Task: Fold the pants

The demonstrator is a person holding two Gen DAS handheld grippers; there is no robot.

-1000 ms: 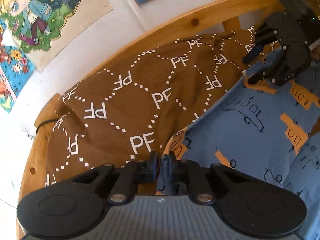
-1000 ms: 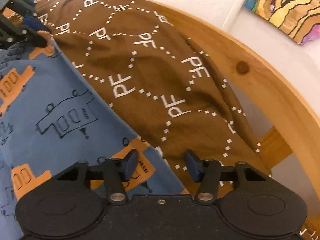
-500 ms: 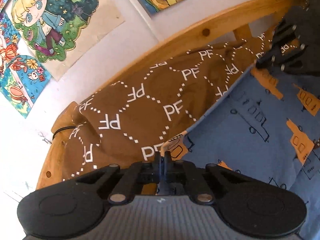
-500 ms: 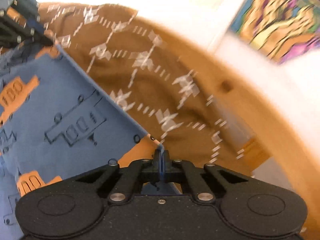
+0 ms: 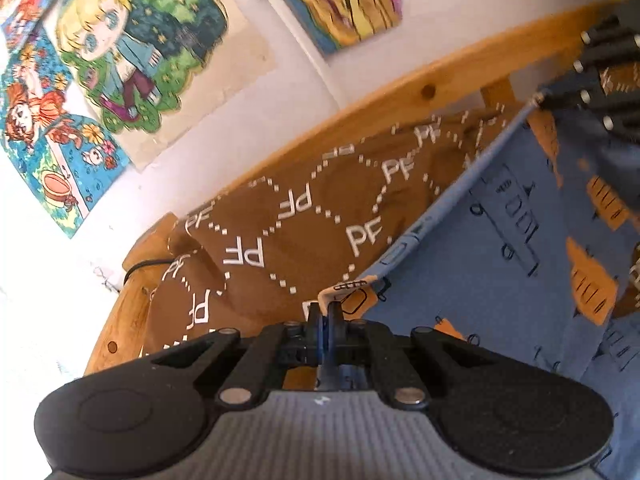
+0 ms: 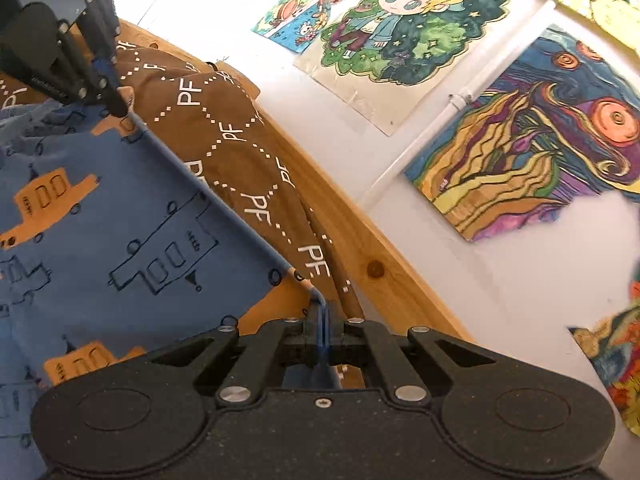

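We hold the blue pants (image 6: pixel 120 216) taut by one edge, left gripper (image 5: pixel 325 314) and right gripper (image 6: pixel 322 312) jaws each clamped on a corner, seemingly above the brown bedspread (image 5: pixel 280 220).

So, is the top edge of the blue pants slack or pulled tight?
Pulled tight. The edge of the blue pants runs straight between the left tongs and right tongs, both shut on it.

Ahead of your grippers: white wall (image 6: pixel 500 280), brightly lit, blown out toward the left in the left wrist view. Coloured drawings taped on it: a blond cartoon figure on green (image 6: pixel 400 24), a swirly yellow-purple painting (image 6: pixel 552 140), a blue comic-style sheet (image 5: pixel 52 144). A thin white pipe (image 6: pixel 420 144) runs along the wall. Below it, a curved wooden bed rail (image 5: pixel 400 96) with knots, and a brown "PF" blanket (image 5: pixel 288 232) draped against it.
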